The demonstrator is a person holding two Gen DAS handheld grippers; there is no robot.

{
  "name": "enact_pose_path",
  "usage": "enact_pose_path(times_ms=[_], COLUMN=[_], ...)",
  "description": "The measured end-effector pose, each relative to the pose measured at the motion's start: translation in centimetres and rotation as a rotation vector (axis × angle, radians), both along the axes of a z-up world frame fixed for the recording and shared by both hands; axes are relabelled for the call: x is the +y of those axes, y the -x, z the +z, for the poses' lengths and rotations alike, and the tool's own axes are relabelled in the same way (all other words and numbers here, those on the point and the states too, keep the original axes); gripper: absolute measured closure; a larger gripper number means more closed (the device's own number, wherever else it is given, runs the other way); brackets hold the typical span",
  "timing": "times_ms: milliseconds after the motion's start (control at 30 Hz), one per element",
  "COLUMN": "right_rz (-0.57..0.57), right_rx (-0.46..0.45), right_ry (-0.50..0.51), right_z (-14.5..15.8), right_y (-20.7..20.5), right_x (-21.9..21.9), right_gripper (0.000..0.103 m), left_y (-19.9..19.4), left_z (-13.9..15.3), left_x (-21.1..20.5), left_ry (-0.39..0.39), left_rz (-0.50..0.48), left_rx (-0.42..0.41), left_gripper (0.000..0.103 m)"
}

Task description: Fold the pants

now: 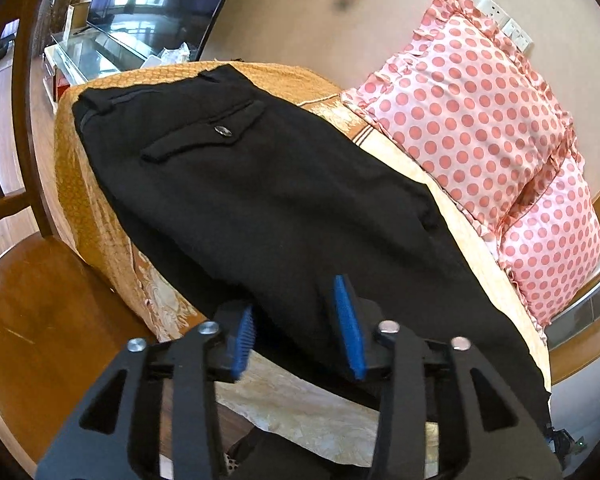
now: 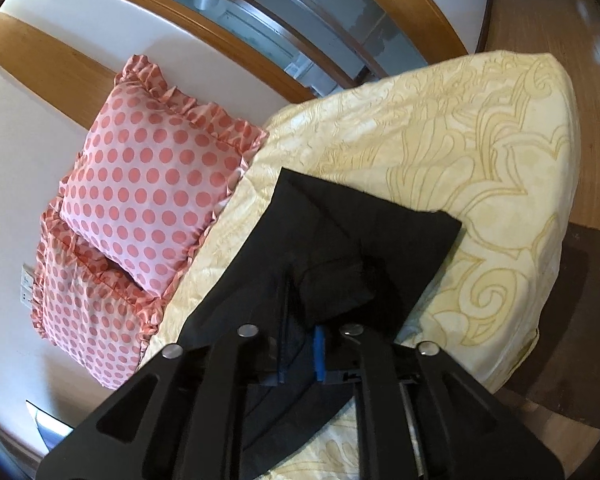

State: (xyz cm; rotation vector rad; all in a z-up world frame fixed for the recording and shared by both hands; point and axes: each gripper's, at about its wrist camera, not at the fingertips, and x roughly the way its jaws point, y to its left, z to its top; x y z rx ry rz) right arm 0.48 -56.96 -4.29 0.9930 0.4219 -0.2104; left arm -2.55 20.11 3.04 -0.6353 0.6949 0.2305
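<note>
Left gripper (image 1: 300,330), nearest the lens in the left wrist view: its two blue-padded fingers (image 1: 348,328) stand well apart over the near leg part of the pants (image 1: 260,184), clamping nothing; whether the pads touch the cloth cannot be told. Right gripper (image 2: 300,354), nearest the lens in the right wrist view: jaws drawn close together and pinching a bunched fold of the black cloth (image 2: 340,264) near the hem end, one blue pad (image 2: 320,354) showing beside the fabric. One pair of black pants lies lengthwise on the bed (image 2: 440,128), waistband and buttoned back pocket (image 1: 208,132) at the far left, hem end at the right on the cream patterned cover. Two pink polka-dot pillows (image 1: 460,120) stand against the wall on the far side of the bed, one overlapping the other
</note>
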Motion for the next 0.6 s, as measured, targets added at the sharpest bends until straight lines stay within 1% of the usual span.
enact_pose_path(times_ms=[67,100,133,167,233,300,367,433,467,533,600], right_rz=[0.008,0.016,0.02,0.024,-0.009,-0.061,-0.106,-0.098,-0.099,-0.097,-0.093], right_rx=[0.011,0.028,0.033,0.027,-0.03,-0.084,-0.041,0.036,0.036,0.032,0.039], right_ry=[0.036,0.066,0.078,0.085,0.105,0.13,0.131,0.105,0.106,0.119,0.124], right_z=[0.2,0.2,0.3,0.6,2.0,3.1,2.3,0.0,-0.6,-0.4,-0.4], right_y=[-0.6,-1.1,-1.6,-1.9,-1.2,0.6,1.9,1.8,1.9,2.0,1.8], right_x=[0.2,0.0,-0.2,-0.6,-1.3,-1.6,-1.6,-1.9,-2.0,-1.8,-1.8], right_gripper=[0.089,0.092,0.1,0.1,0.1,0.1,0.1,0.1,0.102,0.101,0.101], left_y=[-0.1,-0.3,-0.3,-0.4,-0.7,-0.8,-0.8,-0.8,-0.9,-1.0,-0.9], left_z=[0.0,0.0,0.0,0.0,0.2,0.2,0.2,0.1,0.2,0.2,0.2], left_x=[0.1,0.1,0.2,0.1,-0.3,-0.6,-0.8,-0.7,-0.7,-0.6,-0.4], left_ry=[0.001,-0.001,-0.003,-0.007,-0.021,-0.029,-0.036,-0.037,-0.038,-0.043,-0.026], left_rz=[0.0,0.0,-0.002,-0.003,-0.008,-0.02,-0.025,-0.029,-0.031,-0.04,-0.041], left_rx=[-0.001,0.001,0.001,0.001,0.009,0.016,0.014,0.012,0.012,0.018,0.014], left_gripper=[0.059,0.059,0.057,0.056,0.054,0.053,0.052,0.052,0.052,0.052,0.052])
